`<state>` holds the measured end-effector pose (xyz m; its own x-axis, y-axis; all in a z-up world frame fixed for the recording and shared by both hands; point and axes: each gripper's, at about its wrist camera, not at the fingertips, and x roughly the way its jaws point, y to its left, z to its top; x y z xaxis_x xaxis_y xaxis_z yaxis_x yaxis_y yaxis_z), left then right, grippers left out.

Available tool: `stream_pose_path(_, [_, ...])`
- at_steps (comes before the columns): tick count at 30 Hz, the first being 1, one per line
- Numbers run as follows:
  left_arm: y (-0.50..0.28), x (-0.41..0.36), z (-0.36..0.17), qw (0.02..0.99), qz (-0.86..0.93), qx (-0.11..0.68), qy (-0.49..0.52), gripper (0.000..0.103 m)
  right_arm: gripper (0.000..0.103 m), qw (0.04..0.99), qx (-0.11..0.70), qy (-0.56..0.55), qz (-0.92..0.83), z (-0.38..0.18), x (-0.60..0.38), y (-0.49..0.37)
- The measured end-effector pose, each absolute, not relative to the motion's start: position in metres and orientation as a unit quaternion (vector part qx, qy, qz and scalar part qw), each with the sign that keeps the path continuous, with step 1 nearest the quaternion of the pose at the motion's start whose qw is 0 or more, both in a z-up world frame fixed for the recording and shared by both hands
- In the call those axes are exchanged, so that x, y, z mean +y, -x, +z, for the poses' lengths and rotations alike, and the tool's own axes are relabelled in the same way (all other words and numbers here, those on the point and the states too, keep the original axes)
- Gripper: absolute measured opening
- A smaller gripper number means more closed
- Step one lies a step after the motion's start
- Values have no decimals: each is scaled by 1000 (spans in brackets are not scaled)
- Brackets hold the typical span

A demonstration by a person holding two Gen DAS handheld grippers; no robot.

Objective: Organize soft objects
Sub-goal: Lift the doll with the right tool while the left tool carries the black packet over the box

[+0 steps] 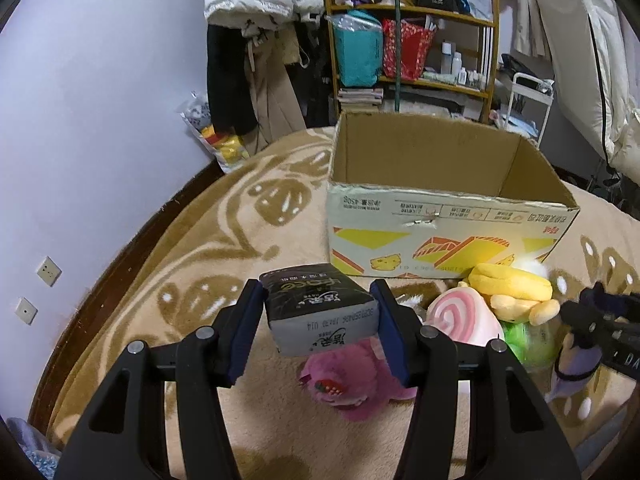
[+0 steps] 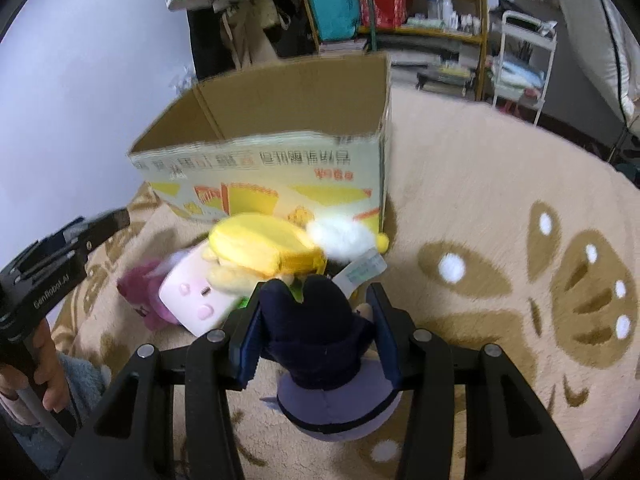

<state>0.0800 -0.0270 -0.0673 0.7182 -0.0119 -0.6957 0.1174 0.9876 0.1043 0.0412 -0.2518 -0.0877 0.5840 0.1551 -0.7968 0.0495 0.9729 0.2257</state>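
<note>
While both your tongs grip soft things, the cardboard box (image 1: 440, 216) stands open on the carpet (image 1: 192, 264).
Your left tongs (image 1: 318, 316) clamp a tissue pack (image 1: 320, 312) before the box; your right tongs (image 2: 316, 328) clamp a dark plush (image 2: 320, 336) beside the toy pile (image 2: 248, 264).

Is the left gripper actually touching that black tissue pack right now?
Touching. In the left wrist view, the left gripper has both blue pads pressed flat against the ends of the tissue pack, which is held up above the blanket.
</note>
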Motion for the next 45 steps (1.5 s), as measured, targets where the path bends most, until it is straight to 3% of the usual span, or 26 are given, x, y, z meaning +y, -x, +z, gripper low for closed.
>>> stream_pose_path(6, [-63, -26, -54, 936, -28, 342, -81, 54, 49, 910, 397, -115, 28, -62, -256, -27])
stream_pose_path(12, [-47, -28, -39, 950, -36, 295, -94, 47, 49, 947, 308, -89, 27, -27, -249, -6])
stream_pose_path(15, [-52, -28, -42, 940, -69, 323, -84, 37, 49, 955, 286, -72, 28, -19, -242, -2])
stream_pose_path(20, [-65, -20, -50, 931, -54, 355, -71, 38, 49, 954, 292, -59, 31, -19, -235, -5])
stream_pose_path(23, [-76, -11, -54, 923, -47, 378, -54, 42, 49, 954, 294, -59, 31, -20, -235, -4])
stream_pose_path(25, [-84, -5, -57, 918, -43, 390, -48, 58, 49, 953, 296, -61, 30, -22, -236, -5])
stream_pose_path(34, [-120, 18, -74, 902, -9, 431, -16, 73, 49, 950, 302, -66, 36, -29, -240, -13])
stream_pose_path(45, [-136, 31, -114, 859, 32, 511, 8, 73, 49, 946, 311, -76, 41, -33, -247, -21])
